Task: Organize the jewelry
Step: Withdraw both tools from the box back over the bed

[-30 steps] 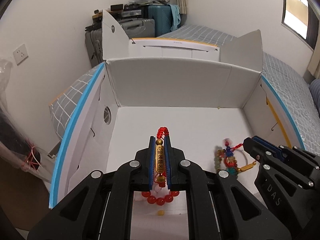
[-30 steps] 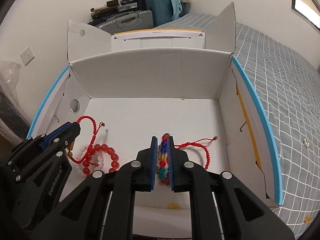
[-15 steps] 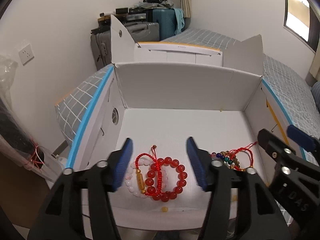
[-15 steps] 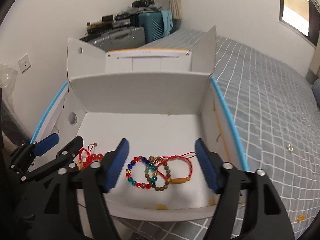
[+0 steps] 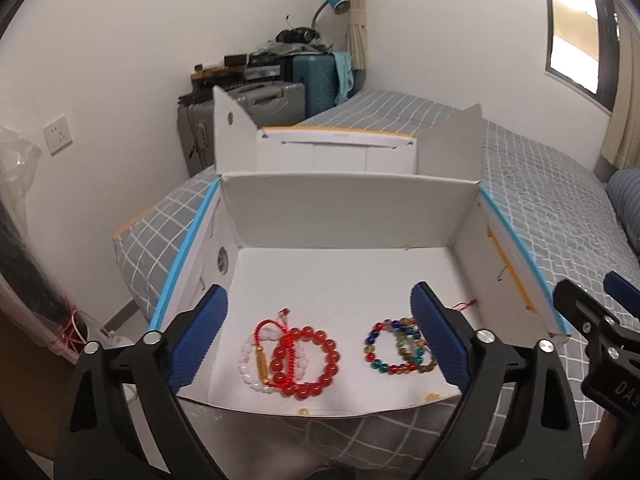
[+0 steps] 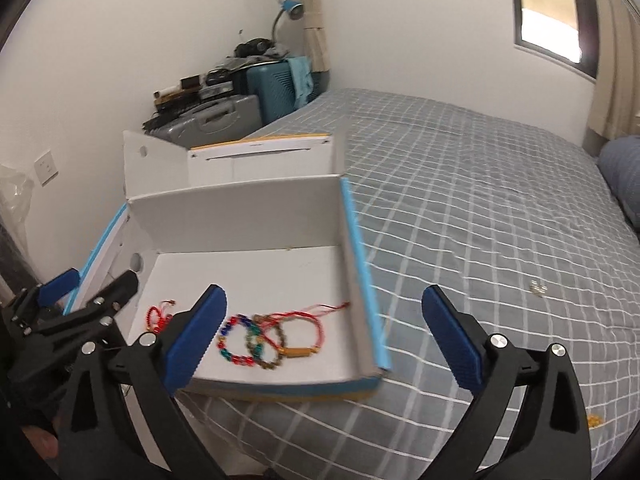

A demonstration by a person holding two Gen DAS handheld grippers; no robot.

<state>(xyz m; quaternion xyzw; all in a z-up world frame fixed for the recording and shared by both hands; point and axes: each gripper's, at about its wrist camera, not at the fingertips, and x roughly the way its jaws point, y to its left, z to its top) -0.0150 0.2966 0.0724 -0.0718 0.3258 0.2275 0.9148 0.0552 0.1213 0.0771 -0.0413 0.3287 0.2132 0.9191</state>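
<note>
An open white cardboard box point(image 5: 348, 200) with blue edges lies on the bed. In it, a pile of red and white bead bracelets point(image 5: 292, 354) lies at the front left and a pile of multicoloured bead bracelets point(image 5: 396, 346) at the front right. My left gripper point(image 5: 320, 336) is open and empty, held back above the box's front edge. My right gripper point(image 6: 324, 338) is open and empty, above the box's right front corner; the multicoloured bracelets point(image 6: 272, 340) lie between its fingers in view. The left gripper point(image 6: 80, 300) shows at the left of the right wrist view.
The box point(image 6: 240, 208) sits on a grey checked bedspread point(image 6: 480, 220). Small gold pieces point(image 6: 538, 288) lie on the bedspread to the right, and another point(image 6: 594, 422) near the front. Suitcases point(image 5: 256, 100) stand by the far wall. A wall socket point(image 5: 58, 134) is at left.
Both grippers let go of their bracelets, opened wide and drew back from the box. The bracelets now lie on the box floor. The right gripper has swung toward the right.
</note>
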